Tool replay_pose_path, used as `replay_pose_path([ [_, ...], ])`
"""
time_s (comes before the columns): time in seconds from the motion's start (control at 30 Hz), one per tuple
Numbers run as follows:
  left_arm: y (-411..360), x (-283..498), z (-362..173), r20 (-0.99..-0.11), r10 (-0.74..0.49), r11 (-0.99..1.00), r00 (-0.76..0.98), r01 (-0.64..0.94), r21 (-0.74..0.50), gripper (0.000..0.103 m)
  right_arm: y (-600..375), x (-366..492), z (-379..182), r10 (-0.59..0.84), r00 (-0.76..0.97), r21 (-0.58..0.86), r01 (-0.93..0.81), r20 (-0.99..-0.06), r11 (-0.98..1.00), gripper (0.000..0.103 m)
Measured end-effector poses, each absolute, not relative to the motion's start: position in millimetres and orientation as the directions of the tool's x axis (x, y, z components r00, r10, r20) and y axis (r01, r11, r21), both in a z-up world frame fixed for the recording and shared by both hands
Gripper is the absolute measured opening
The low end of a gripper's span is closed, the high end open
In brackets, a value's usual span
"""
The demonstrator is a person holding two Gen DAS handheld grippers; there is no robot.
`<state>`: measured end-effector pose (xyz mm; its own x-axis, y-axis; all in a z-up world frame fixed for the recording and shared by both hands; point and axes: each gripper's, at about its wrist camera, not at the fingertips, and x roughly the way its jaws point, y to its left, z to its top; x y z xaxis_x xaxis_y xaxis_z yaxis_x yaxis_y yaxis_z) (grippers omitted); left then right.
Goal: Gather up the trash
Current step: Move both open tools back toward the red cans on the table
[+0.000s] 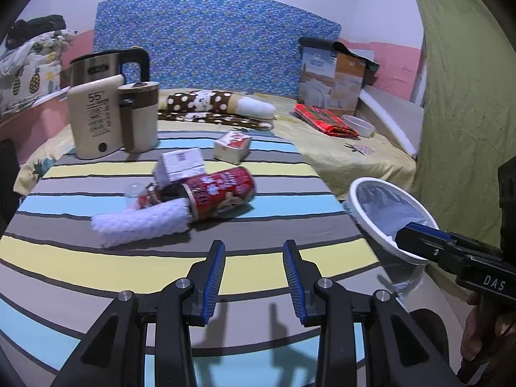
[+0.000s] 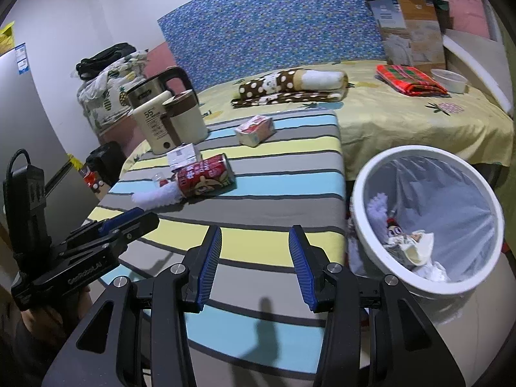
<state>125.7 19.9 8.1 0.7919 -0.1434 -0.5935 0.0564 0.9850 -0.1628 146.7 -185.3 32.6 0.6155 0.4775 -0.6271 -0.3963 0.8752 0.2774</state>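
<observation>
A red can [image 1: 222,193] lies on its side on the striped table [image 1: 258,271]. A white fluffy cloth [image 1: 138,225] sticks out of its mouth and a small white box [image 1: 180,164] leans on it. A red-and-white carton [image 1: 232,146] lies farther back. My left gripper [image 1: 254,248] hovers open and empty over the near stripes, short of the can. The white lined bin [image 2: 364,193] stands off the table's right edge with crumpled trash [image 2: 406,242] inside. My right gripper [image 2: 255,230] is open and empty over the table's near right part, beside the bin.
A steel kettle [image 1: 96,71], a cream thermos [image 1: 93,122] and a mug [image 1: 138,116] stand at the table's back left. Behind is a bed with folded blankets [image 1: 213,106], a cardboard box [image 1: 332,77] and a white bowl [image 1: 358,125]. A grey fridge [image 2: 29,122] stands at the left.
</observation>
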Motion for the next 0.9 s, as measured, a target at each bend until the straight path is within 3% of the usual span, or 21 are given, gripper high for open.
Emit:
replay_pose_path([
  [0.9, 140.9, 168.8, -6.9, -0.606, 0.044, 0.978, 0.794, -0.159, -0.138, 0.037, -121.4, 213.3, 18.7, 0.56, 0.512, 0.314, -0.49, -0.651, 0.813, 0.046],
])
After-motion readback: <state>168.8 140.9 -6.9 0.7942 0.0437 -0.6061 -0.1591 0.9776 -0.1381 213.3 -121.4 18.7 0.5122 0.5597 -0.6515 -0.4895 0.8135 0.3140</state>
